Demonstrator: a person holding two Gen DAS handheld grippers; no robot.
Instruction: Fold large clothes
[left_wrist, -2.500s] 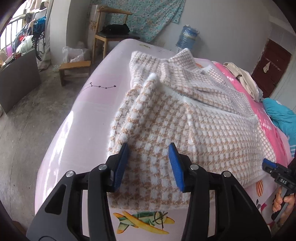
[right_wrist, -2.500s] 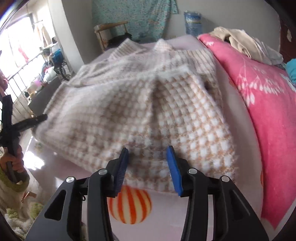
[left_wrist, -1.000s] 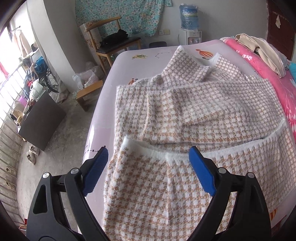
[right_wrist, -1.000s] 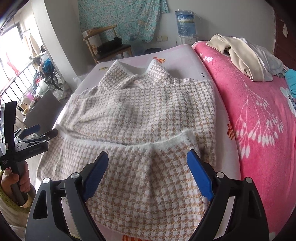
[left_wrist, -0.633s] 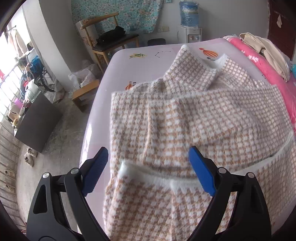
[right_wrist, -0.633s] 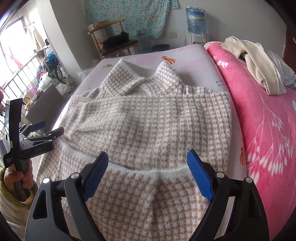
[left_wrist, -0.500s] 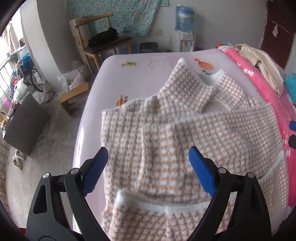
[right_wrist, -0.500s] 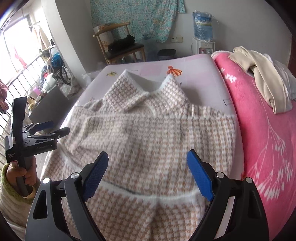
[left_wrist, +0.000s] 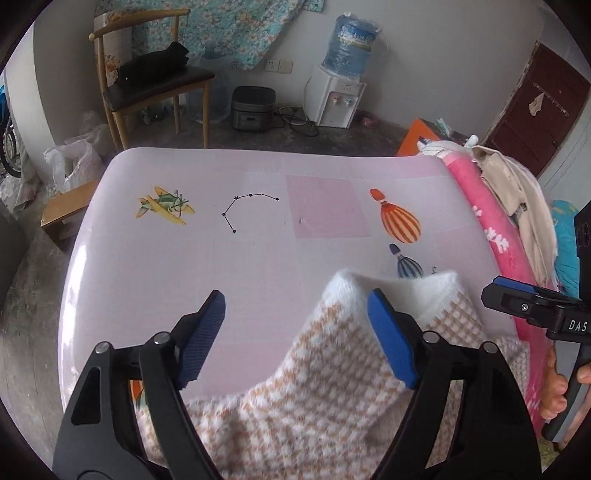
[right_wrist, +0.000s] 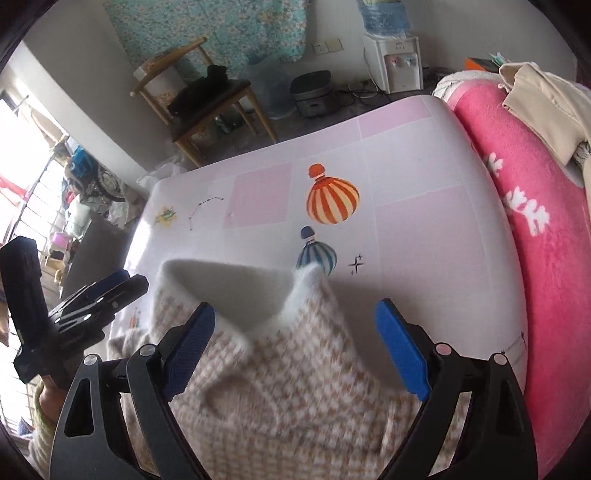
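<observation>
A fuzzy tan-and-white checked sweater (left_wrist: 317, 391) lies on the pale pink bed sheet (left_wrist: 184, 258), its white collar pointing away from me. My left gripper (left_wrist: 295, 336) is open and empty above the collar's left side. In the right wrist view the sweater (right_wrist: 288, 391) fills the lower middle, its collar spread open. My right gripper (right_wrist: 295, 350) is open and empty above the collar. Each gripper also shows at the edge of the other's view: the right one (left_wrist: 532, 306), the left one (right_wrist: 96, 295).
A pink blanket (right_wrist: 546, 236) with a beige garment (right_wrist: 543, 99) runs along the bed's right side. Beyond the bed's far edge stand a wooden chair (left_wrist: 155, 81), a water dispenser (left_wrist: 340, 96) and a rice cooker (left_wrist: 253, 107). The floor drops off left.
Both grippers were shut on the sweater's hem, carried it up over the body and opened. They have since moved forward to the collar end; the fold lies behind them.
</observation>
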